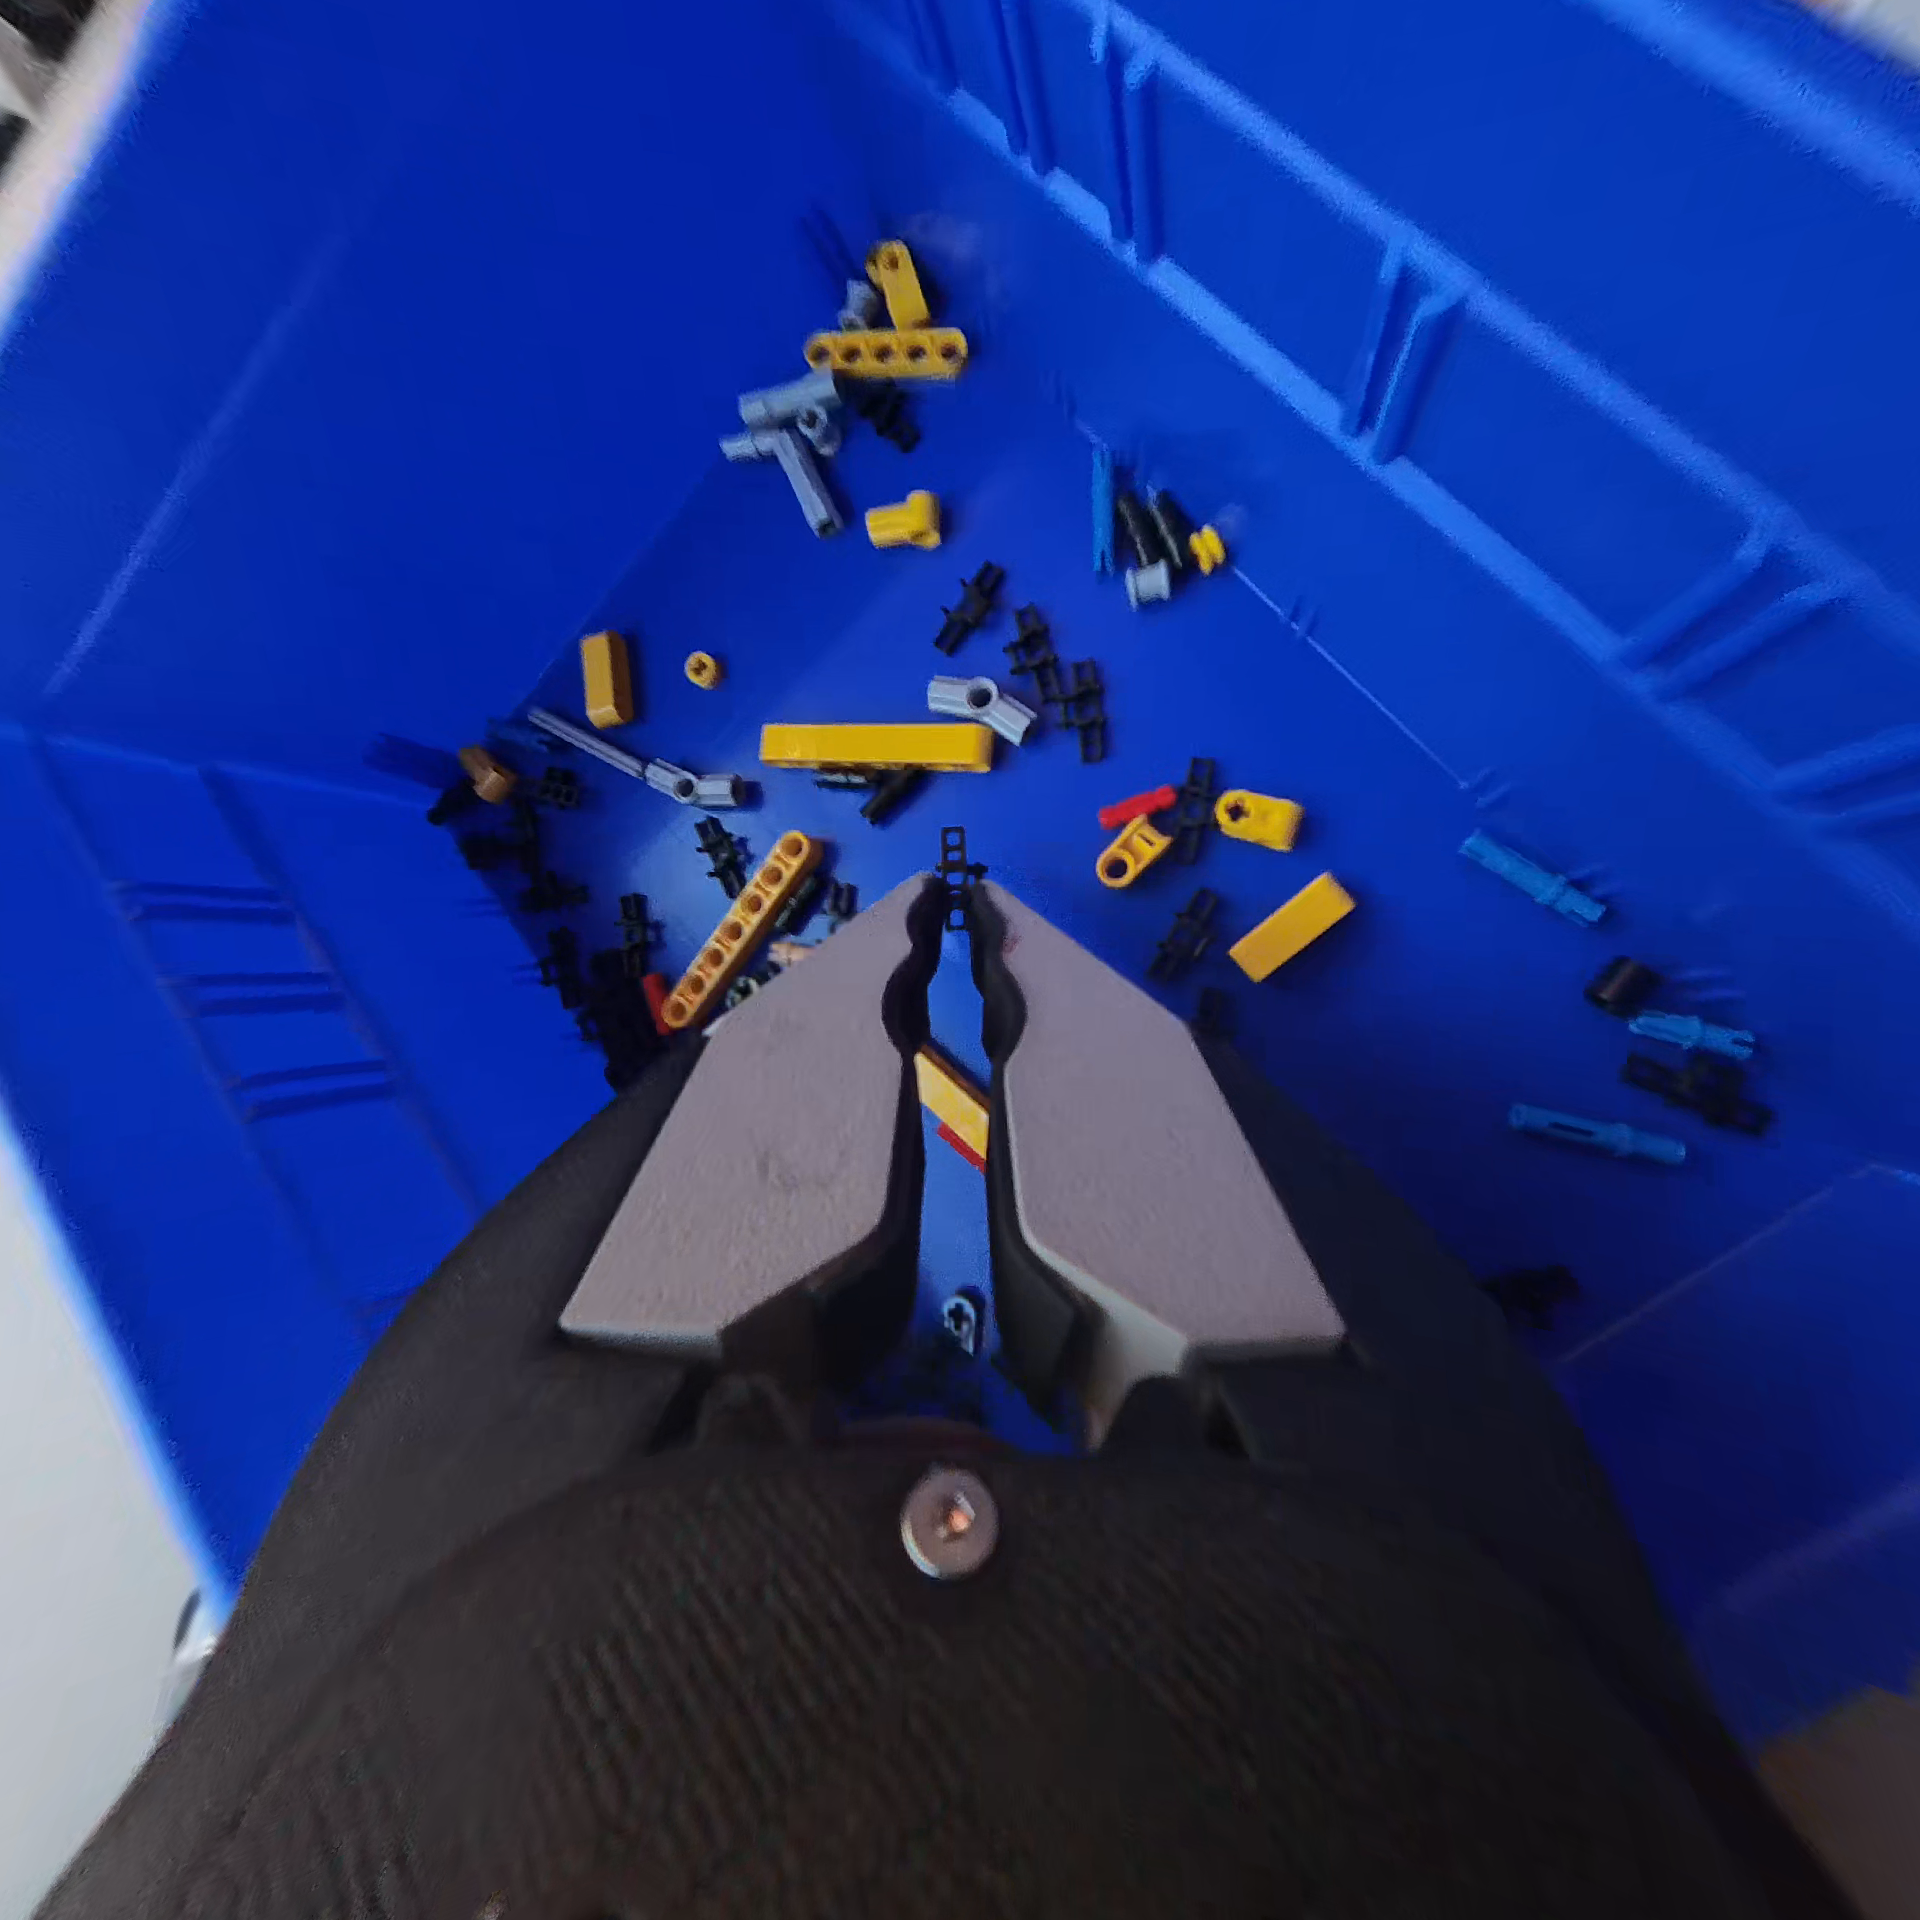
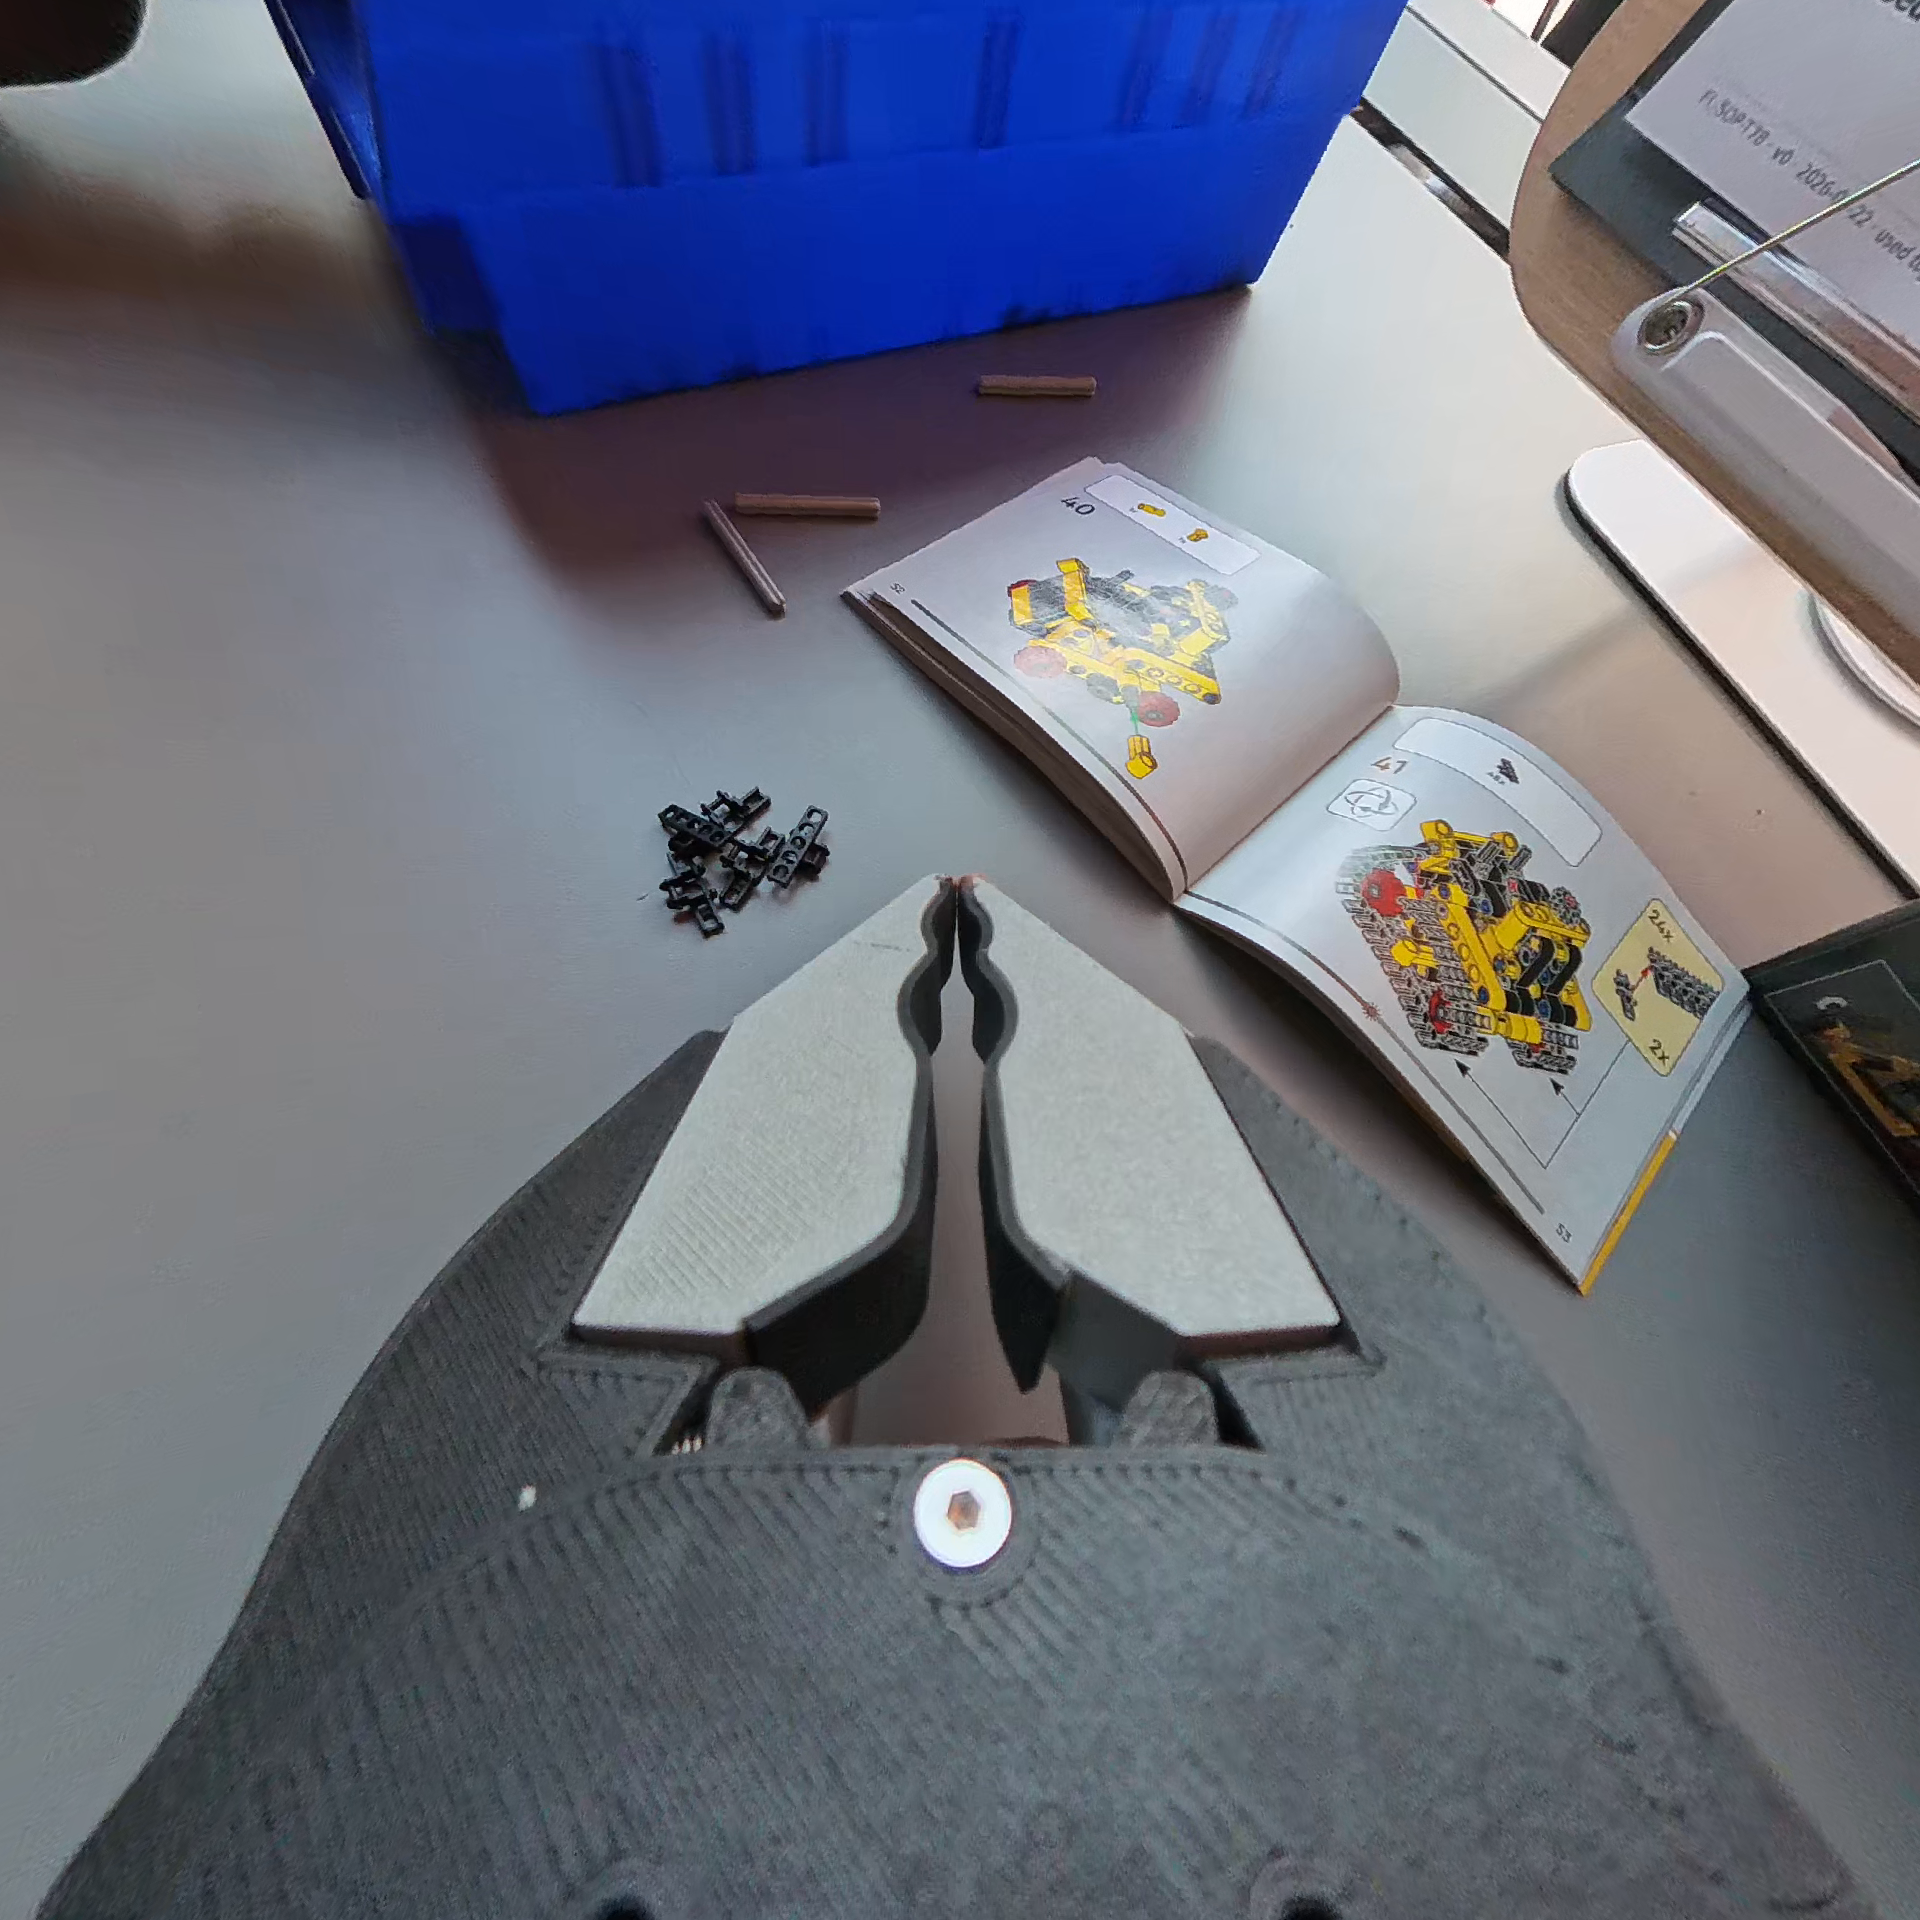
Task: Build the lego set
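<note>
In the left wrist view my left gripper is inside the blue bin, shut on a small black track link that sticks out past its tips. Loose pieces lie on the bin floor: a long yellow beam, a yellow holed beam, grey connectors, blue pins and several black links. In the right wrist view my right gripper is shut and empty above the grey table. A small pile of black track links lies just to its front left.
The open instruction booklet lies right of the right gripper. Three brown axle rods lie in front of the blue bin. A monitor stand and a dark box sit at the right. My hands' fingertips stand some 30 centimetres from each other.
</note>
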### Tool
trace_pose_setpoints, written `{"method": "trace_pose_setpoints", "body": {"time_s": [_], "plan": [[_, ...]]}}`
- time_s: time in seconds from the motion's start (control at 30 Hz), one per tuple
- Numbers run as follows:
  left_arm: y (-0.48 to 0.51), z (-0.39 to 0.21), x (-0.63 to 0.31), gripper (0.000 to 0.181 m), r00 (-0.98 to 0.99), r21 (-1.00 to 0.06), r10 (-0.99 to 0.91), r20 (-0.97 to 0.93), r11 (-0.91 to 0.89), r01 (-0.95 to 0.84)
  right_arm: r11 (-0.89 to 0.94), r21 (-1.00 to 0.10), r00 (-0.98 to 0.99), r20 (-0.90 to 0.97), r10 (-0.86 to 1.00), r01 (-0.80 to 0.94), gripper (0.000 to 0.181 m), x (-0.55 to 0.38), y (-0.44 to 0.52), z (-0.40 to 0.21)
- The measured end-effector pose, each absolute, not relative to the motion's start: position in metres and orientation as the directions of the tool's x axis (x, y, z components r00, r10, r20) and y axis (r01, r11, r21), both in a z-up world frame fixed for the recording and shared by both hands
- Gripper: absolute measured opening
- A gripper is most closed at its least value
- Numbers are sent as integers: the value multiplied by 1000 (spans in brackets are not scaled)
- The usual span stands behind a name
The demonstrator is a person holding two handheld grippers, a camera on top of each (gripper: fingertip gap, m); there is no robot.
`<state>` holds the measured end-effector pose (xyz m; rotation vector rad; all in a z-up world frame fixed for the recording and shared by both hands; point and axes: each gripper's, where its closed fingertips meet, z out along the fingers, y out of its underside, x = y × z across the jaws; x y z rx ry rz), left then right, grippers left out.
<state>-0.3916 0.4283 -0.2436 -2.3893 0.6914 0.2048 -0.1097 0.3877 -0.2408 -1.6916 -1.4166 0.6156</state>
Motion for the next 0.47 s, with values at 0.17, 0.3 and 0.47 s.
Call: {"method": "trace_pose_setpoints", "body": {"time_s": [0.17, 0.3, 0.47], "plan": [[433, -152, -348, 2, 847, -799, -368, -383, -328, -504, -23, -832, 250, 140, 958, 555, 0, -109, 389, -240], [395, -120, -248, 2, 735, -901, -636, -236, -141, -411, -23, -830, 252, 143, 957, 558, 0, -109, 389, -241], [354, -164, -158, 1, 494, -789, -824, -278, -98, -607, -44, -831, 271, 130, 954, 554, 0, -107, 393, -241]]}}
